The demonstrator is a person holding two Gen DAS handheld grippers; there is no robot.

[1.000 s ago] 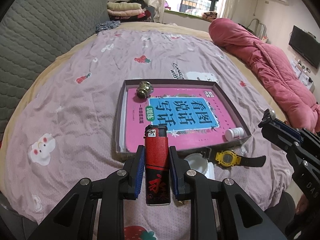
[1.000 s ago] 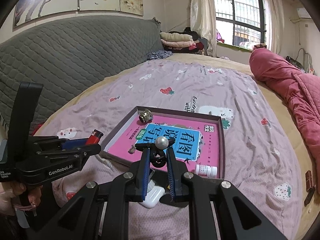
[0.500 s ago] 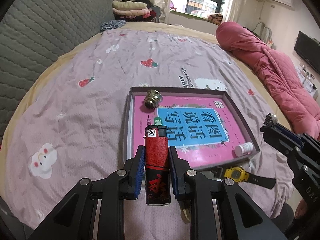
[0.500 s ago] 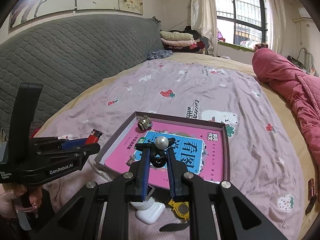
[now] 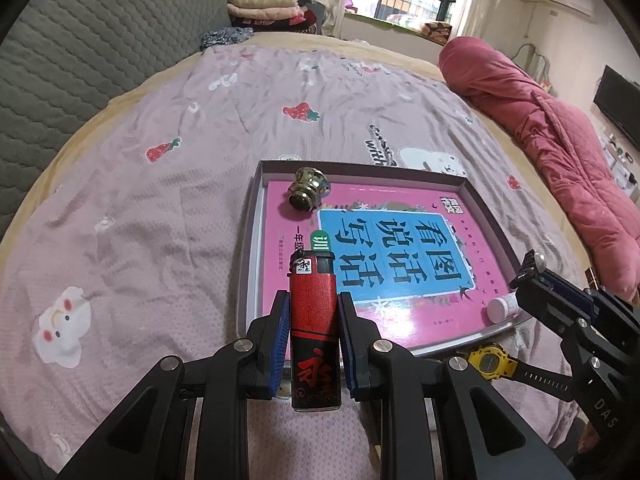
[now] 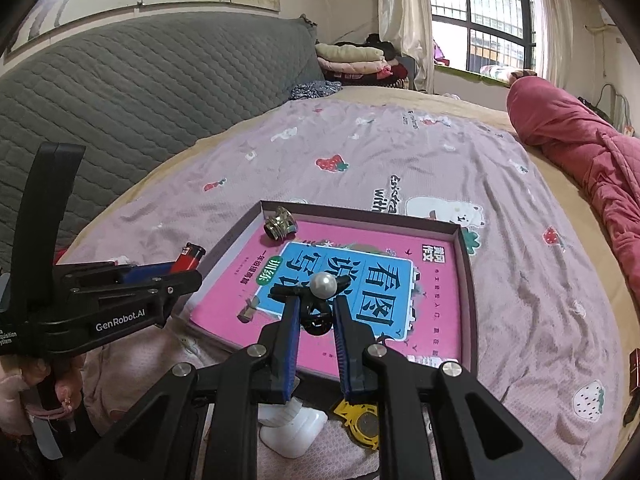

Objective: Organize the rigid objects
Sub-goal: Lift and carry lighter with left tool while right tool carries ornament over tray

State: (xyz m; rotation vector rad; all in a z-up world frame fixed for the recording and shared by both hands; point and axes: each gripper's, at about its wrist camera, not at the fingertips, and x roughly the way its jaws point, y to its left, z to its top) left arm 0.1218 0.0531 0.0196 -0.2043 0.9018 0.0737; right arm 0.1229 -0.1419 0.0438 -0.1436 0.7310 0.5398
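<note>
My left gripper (image 5: 313,300) is shut on a red and black lighter (image 5: 313,332), held above the near left edge of a shallow grey box (image 5: 250,236) lined with a pink book. My right gripper (image 6: 316,304) is shut on a black hair clip with a white pearl (image 6: 323,286), held over the near part of the box (image 6: 466,280). A brass knob (image 5: 307,191) lies in the box's far left corner and a small white bottle (image 5: 503,307) in its near right corner. The lighter's tip also shows in the right wrist view (image 6: 191,257).
A yellow watch (image 5: 489,360) lies on the bedspread just before the box. A white case (image 6: 294,432) lies under my right gripper. A rolled pink quilt (image 5: 560,140) runs along the right. A grey padded headboard (image 6: 140,100) stands at the left, folded clothes at the far end.
Both grippers have moved forward toward the box, each still holding its object; the box and the brass knob look larger and nearer now.
</note>
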